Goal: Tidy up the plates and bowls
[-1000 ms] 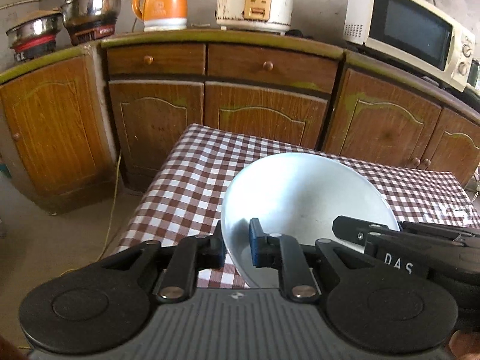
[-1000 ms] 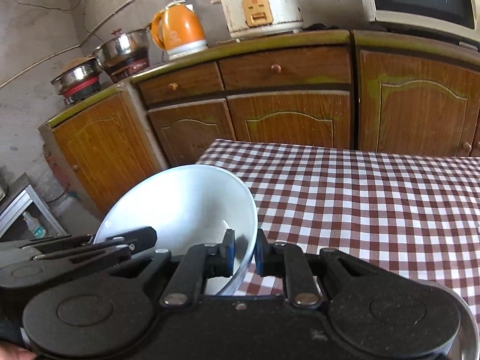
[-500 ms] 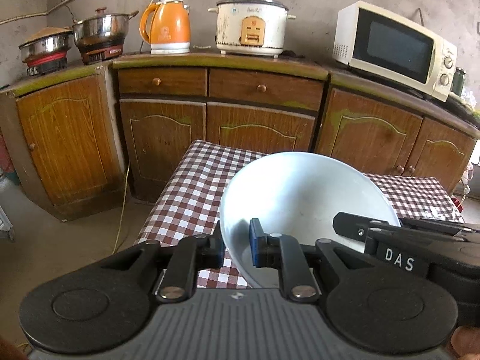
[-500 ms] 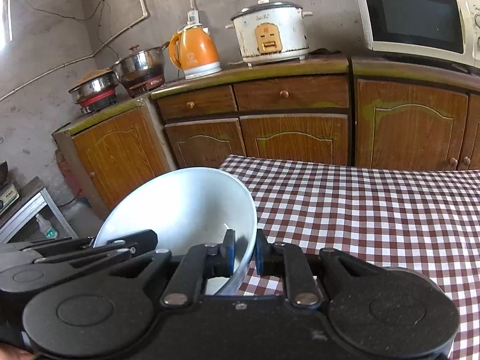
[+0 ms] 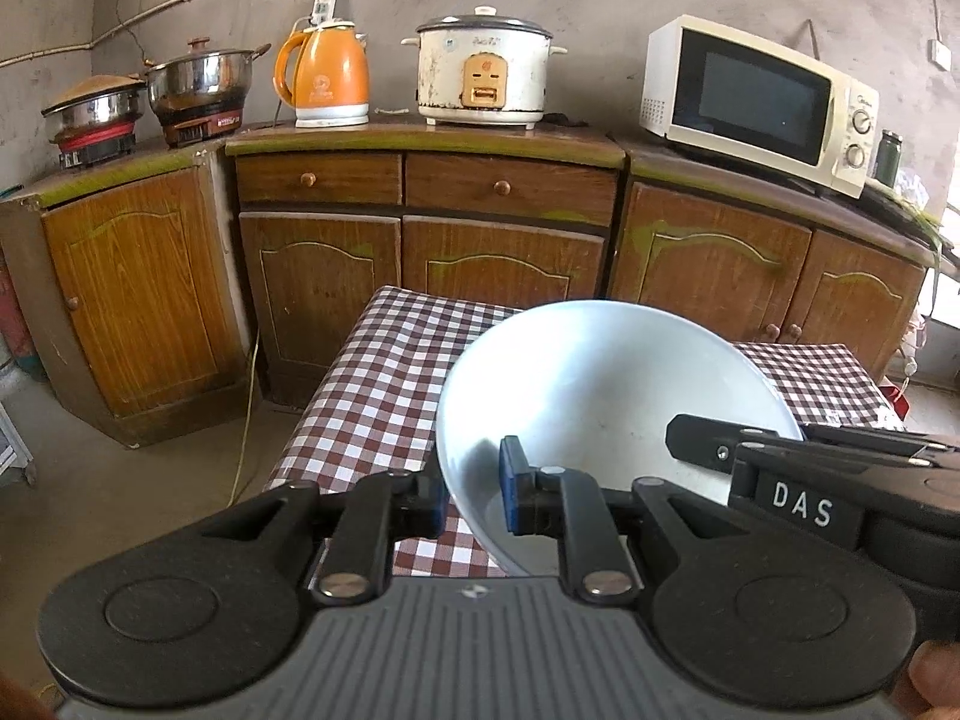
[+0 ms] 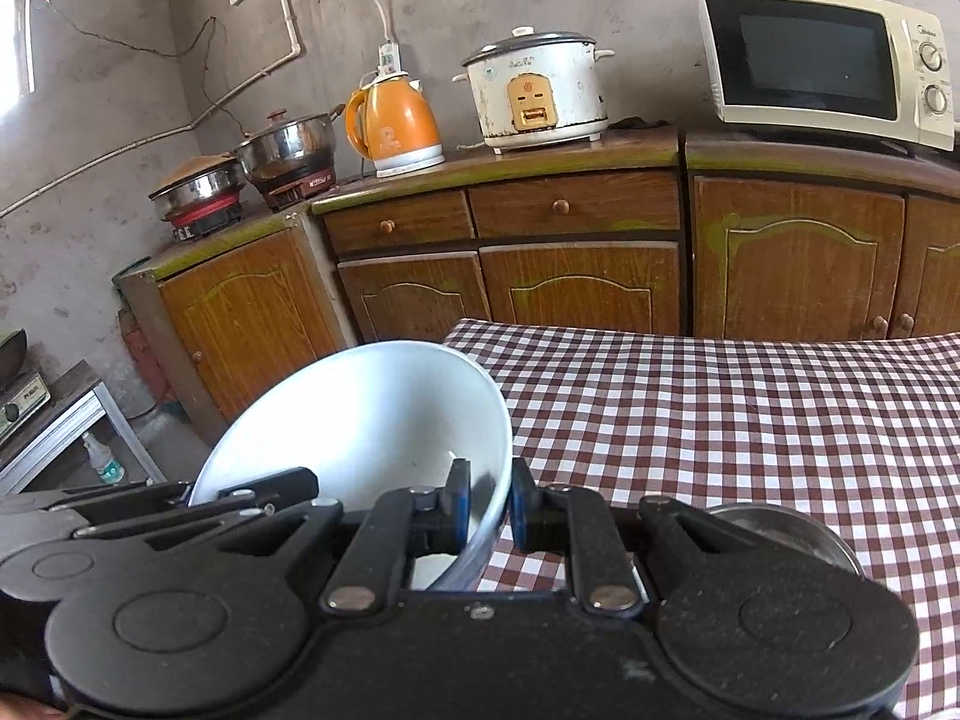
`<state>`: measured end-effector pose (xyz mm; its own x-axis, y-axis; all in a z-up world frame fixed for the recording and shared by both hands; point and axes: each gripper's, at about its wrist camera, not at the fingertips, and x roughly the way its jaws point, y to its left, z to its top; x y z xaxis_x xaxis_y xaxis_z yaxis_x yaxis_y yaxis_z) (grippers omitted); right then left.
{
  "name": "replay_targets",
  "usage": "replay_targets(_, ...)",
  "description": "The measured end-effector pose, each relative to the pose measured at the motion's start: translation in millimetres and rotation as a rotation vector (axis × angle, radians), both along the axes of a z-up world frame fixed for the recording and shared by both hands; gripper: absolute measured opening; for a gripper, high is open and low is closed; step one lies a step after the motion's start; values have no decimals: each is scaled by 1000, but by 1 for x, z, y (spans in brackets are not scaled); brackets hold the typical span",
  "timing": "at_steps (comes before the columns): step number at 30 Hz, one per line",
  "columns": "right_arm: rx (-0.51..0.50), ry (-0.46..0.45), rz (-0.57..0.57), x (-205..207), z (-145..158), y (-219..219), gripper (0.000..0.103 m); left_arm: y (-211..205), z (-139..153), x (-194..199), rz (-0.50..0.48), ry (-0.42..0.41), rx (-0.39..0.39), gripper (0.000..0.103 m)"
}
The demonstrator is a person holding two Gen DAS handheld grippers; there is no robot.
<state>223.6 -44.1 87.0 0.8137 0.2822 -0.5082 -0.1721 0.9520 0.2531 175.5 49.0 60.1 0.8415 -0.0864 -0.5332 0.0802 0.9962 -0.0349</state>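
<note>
- Left gripper: jaws pinched tight on the bowl wall. One pad sits inside the bowl, the other outside against its left rim. So the bowl lies dead ahead of these jaws and spreads off to their right.
- Right gripper: same deal mirrored. Jaws clamped on the opposite rim, one pad inside, one outside, with the bowl stretching to their left.
- So both grippers share the one bowl, gripping opposite sides of the rim. Neither hand is really "nearer", they're even, and the bowl hangs between them.
- The bowl itself: white, empty as far as I can see, tilted with its mouth facing back toward the cameras. It looks lifted clear of the table, not resting on it, though the underside is hidden so I can't swear to it.
- Relative to the table: the bowl is over the near left corner, partly sticking out past the left edge in the right wrist view.
- There's a metal dish on the table just right of the right gripper, mostly hidden behind it. Can't tell if it's a plate or a bowl.
- My guess for the next bit: the bowl has to travel right, toward that dish or some bare cloth, and both hands need to move together or it'll twist out of a pinch.
</note>
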Motion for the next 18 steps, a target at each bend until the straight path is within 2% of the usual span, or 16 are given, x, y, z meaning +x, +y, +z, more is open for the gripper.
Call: replay_targets(18, 10, -8, -15, -36, 3, -10, 19, -9, -2, -31, -14, -10, -3, 18)
